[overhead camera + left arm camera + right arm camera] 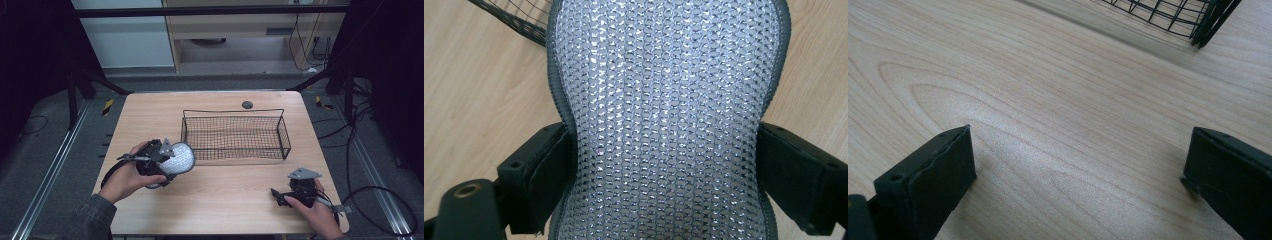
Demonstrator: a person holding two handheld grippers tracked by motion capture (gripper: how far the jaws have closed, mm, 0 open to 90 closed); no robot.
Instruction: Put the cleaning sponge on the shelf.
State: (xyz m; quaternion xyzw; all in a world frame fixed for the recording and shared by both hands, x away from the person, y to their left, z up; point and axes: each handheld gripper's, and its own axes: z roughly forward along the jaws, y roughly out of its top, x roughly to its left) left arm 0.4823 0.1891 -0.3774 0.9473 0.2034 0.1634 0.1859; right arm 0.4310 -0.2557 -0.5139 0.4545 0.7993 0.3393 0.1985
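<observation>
A shiny silver mesh pouch (179,159) with a grey edge is held just above the table, left of the black wire basket (235,134). My left gripper (167,165) is shut on it; in the left gripper view the pouch (664,120) is pinched at its waist between both black jaws, and a corner of the basket (521,17) shows at top left. My right gripper (278,195) rests near the table's front right, open, with bare wood between its jaws (1078,170). The basket's corner (1193,20) lies ahead of it.
The basket stands empty at the middle back of the wooden table (220,200). A small dark round disc (247,104) sits at the table's far edge. Cables (380,200) trail on the floor to the right.
</observation>
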